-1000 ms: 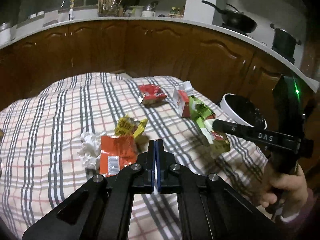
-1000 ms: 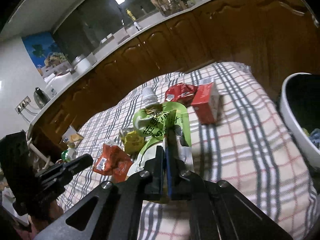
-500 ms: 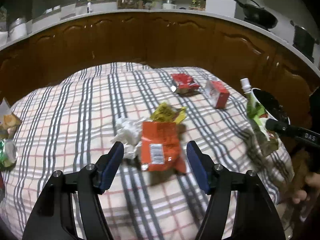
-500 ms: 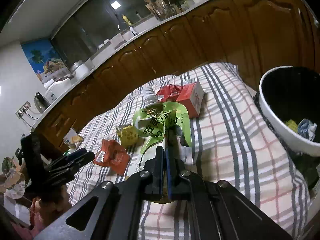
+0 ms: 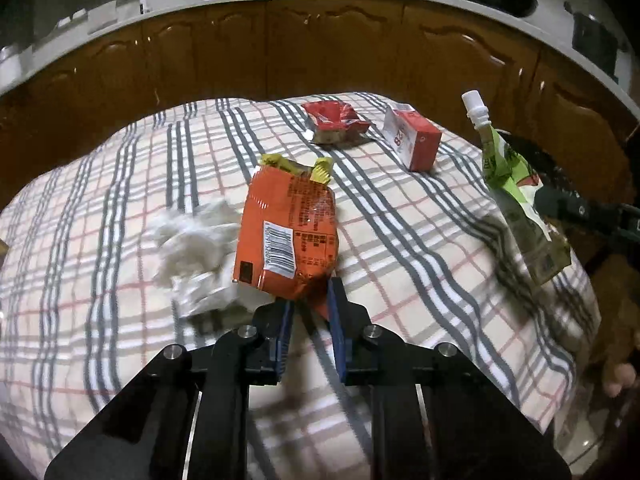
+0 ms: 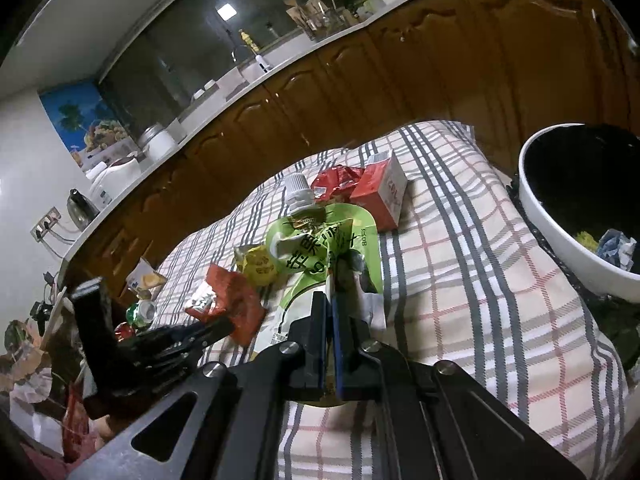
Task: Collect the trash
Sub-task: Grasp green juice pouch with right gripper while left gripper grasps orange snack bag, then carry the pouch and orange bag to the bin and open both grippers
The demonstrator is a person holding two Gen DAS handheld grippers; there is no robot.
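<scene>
- Left wrist view, nearest: left gripper (image 5: 310,308) with fingers (image 5: 285,322) parted by a narrow gap, straddling the near bottom corner of the orange wrapper (image 5: 286,236); not clearly pinched yet.
- Orange wrapper flat on the checked tabletop (image 5: 420,248), straight ahead of the left fingers, long axis running away from them and leaning slightly right, barcode end nearest.
- Judged next need: close on that corner in line with the long axis; left hand far nearer to it than the right.
- Touching the orange wrapper's left edge: a white tissue wad (image 5: 188,240).
- Peeking from behind the orange wrapper's far end: a yellow wrapper (image 5: 298,165).
- Further beyond the orange wrapper, to the right: a crumpled red wrapper (image 5: 334,122) and a red carton (image 5: 412,140), just beside each other.
- Well to the right of the orange wrapper: right gripper (image 6: 332,292) clenched on the green pouch (image 6: 320,248), held clear above the tabletop, cap upward.
- Farthest right of the orange wrapper, off the tabletop's edge: white bin (image 6: 568,256), some scraps already inside; likely drop point for the green pouch.
</scene>
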